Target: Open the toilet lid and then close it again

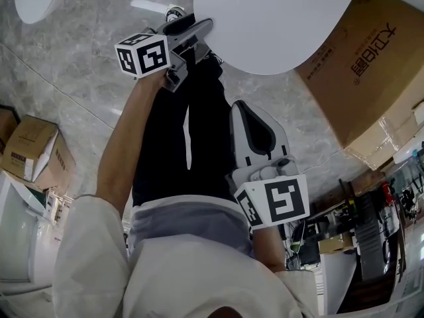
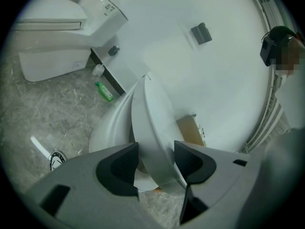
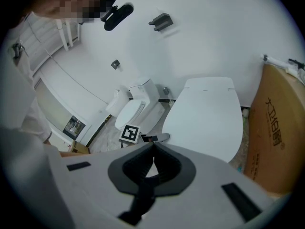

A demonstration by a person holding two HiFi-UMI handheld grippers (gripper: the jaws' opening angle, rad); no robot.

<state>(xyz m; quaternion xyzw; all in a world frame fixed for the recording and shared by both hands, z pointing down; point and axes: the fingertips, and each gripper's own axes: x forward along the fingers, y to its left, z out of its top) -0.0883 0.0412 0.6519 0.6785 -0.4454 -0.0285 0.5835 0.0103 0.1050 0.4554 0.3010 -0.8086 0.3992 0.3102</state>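
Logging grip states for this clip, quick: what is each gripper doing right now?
Left gripper: closed on the edge of the toilet lid.
Right gripper: closed, empty.

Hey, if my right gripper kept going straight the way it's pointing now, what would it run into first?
Most likely the raised toilet lid, near the edge that the left gripper clamps. Depth is unclear, so the right gripper might touch that gripper first.
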